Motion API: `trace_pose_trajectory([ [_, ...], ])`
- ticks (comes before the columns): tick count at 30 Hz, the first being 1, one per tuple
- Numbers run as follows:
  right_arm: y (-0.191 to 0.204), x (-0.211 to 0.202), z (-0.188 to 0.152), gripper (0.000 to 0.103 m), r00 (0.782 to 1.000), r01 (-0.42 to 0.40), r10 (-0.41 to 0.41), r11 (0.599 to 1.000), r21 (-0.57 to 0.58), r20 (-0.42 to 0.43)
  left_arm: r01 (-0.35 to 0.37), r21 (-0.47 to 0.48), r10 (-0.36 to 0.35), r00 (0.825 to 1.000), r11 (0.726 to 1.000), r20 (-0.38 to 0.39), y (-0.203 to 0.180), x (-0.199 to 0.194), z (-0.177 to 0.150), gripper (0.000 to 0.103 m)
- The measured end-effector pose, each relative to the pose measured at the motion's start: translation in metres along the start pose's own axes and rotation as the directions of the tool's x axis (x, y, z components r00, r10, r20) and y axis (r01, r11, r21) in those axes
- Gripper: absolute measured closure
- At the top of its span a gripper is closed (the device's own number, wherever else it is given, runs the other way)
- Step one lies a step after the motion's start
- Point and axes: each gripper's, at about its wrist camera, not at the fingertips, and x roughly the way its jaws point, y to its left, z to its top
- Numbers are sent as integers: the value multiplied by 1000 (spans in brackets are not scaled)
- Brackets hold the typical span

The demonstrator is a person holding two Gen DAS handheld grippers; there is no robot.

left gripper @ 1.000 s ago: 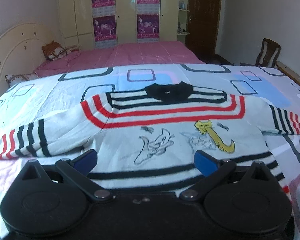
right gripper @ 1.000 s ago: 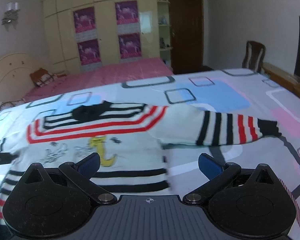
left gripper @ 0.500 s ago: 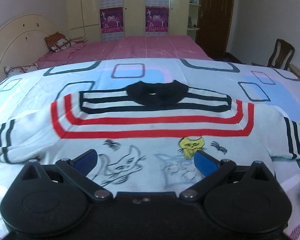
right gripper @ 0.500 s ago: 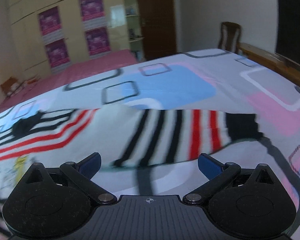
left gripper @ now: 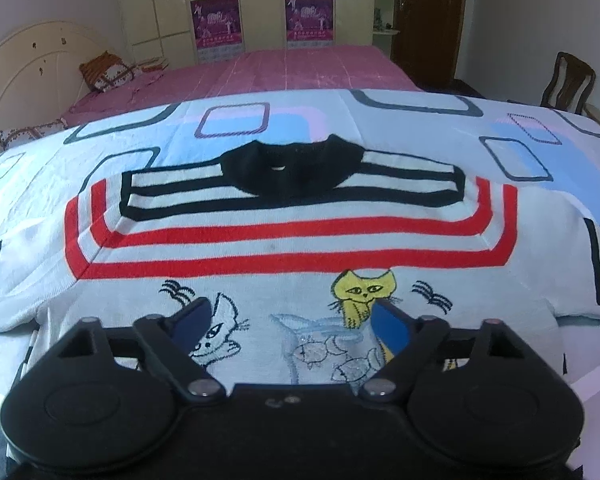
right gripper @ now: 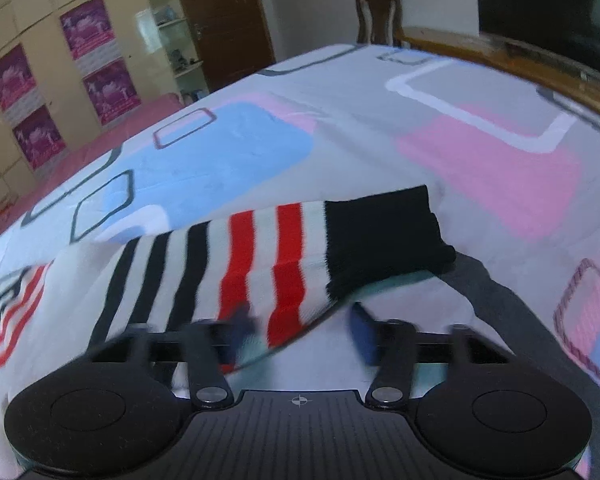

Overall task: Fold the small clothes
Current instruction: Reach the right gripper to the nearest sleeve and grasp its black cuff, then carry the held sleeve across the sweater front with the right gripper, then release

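Right wrist view: my right gripper (right gripper: 300, 334) is straddling, fingers spread, the striped knit sweater's (left gripper: 292, 240) black-cuffed sleeve (right gripper: 284, 256); my left gripper (left gripper: 292, 320), spread, is hovering over its cat print.

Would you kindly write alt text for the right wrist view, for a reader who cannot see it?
The right claw, its fingers apart, closes in on the striped sleeve of a small sweater, near its black cuff. The sleeve lies on a patterned bedspread; motion blur hides whether the fingers touch it.

No readable text shows anywhere. The purple posters (left gripper: 216, 20) on the wardrobe doors (left gripper: 172, 4) carry print too small and blurred to make out, and the sweater (left gripper: 292, 248) bears only drawings.
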Motion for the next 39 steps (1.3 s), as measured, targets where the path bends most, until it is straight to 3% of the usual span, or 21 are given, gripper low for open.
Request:
trace_pose_trajectory([
  [3,-7,6,6,84,1000,-1,0,999,47,20,4,2,-4,1000,1000,-6,2,1,0,27],
  [6,-8,5,8,90,999,-9,7,999,53,32,17,-3,-17,1000,1000,-11,4,1,0,35],
  [12,18,-17,15,95,990,-51,56,998,-37,126,30,-18,-30,999,999,-11,10,-3,2,37],
  [19,109,-57,12,95,950,-229,267,949,-216,164,29,-64,-29,1000,998,11,36,-13,1,37],
  [24,197,-67,-20,95,905,-368,417,868,-333,88,27,-100,-24,999,995,29,67,-19,-3,37],
  [29,273,-61,-73,95,865,-475,498,781,-406,-55,26,-124,-22,999,992,31,96,-21,-8,37],
  [32,311,-50,-109,95,849,-518,506,737,-433,-153,30,-138,-27,999,990,26,112,-21,-11,34],
  [36,334,-36,-140,94,840,-541,477,717,-439,-257,64,-163,-61,998,985,22,124,-20,-12,28],
  [38,337,-36,-147,86,845,-534,460,719,-445,-272,93,-170,-92,996,981,17,125,-17,-11,25],
  [39,336,-37,-147,69,836,-548,471,711,-440,-280,109,-178,-109,994,978,12,125,-15,-11,23],
])
